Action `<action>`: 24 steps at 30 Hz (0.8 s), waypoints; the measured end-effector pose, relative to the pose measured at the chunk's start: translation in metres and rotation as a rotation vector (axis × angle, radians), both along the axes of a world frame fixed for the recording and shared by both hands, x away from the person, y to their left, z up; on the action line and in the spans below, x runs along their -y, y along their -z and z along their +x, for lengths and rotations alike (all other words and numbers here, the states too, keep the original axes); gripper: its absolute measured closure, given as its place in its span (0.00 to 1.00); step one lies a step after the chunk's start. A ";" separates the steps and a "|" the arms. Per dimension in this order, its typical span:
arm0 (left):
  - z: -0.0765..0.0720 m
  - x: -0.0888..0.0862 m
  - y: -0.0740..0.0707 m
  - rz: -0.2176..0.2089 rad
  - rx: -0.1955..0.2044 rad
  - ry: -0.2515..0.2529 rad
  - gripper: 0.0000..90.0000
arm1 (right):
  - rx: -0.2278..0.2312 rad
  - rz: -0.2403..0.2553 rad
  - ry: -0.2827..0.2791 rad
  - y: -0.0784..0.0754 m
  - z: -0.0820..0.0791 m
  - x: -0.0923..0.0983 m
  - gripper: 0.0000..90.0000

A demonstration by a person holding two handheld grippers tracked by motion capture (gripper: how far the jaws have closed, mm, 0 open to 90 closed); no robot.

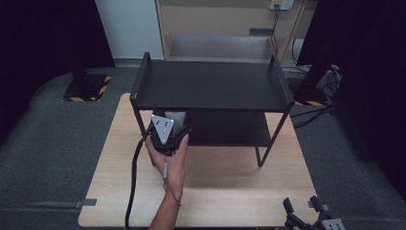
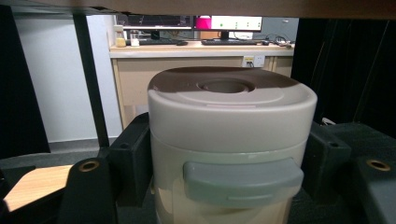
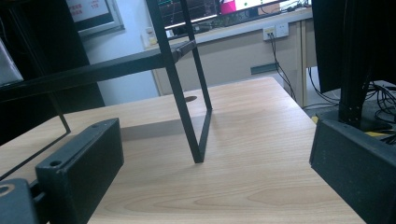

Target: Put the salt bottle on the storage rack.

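Note:
A cream-white round canister point(image 2: 231, 140) with a recessed lid and a grey front tab sits between the two black jaws of my left gripper point(image 2: 229, 158), which press on its sides. In the high view that left gripper point(image 1: 168, 128) is at the left end of the black two-tier shelf rack point(image 1: 210, 86), and the canister's top point(image 1: 175, 116) pokes out just under the upper shelf. My right gripper point(image 1: 306, 216) rests at the table's near right corner, jaws wide apart, and in its own view nothing lies between its jaws point(image 3: 215, 172).
The rack's front right leg point(image 3: 187, 112) stands on the wooden table point(image 1: 230, 187) ahead of the right gripper. A cable point(image 1: 133, 182) trails from the left gripper toward the table's front. Behind the rack are a desk with monitors point(image 2: 196, 21) and wall sockets.

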State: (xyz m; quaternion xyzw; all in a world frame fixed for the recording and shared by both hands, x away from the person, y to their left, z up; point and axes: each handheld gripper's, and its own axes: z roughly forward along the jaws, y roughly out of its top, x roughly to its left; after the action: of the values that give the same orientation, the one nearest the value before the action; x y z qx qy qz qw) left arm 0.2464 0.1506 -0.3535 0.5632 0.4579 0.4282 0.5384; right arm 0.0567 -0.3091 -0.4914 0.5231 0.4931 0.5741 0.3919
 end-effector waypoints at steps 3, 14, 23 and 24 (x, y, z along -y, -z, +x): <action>0.002 0.002 0.001 0.008 -0.002 -0.001 0.34 | -0.001 -0.001 0.002 0.000 0.000 0.000 0.03; 0.004 0.005 0.004 0.013 0.003 -0.009 0.34 | -0.006 -0.003 -0.001 0.001 0.002 0.000 0.03; 0.005 0.005 0.005 0.013 0.007 -0.010 0.34 | -0.005 -0.001 -0.002 0.001 0.002 0.000 0.03; 0.005 0.005 0.005 0.014 0.007 -0.010 0.33 | -0.005 0.000 -0.005 0.001 0.003 0.000 0.03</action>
State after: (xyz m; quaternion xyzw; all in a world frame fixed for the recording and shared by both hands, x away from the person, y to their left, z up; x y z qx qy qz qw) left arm 0.2513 0.1455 -0.3586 0.5631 0.4558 0.4361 0.5338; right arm 0.0592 -0.3089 -0.4920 0.5231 0.4954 0.5738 0.3894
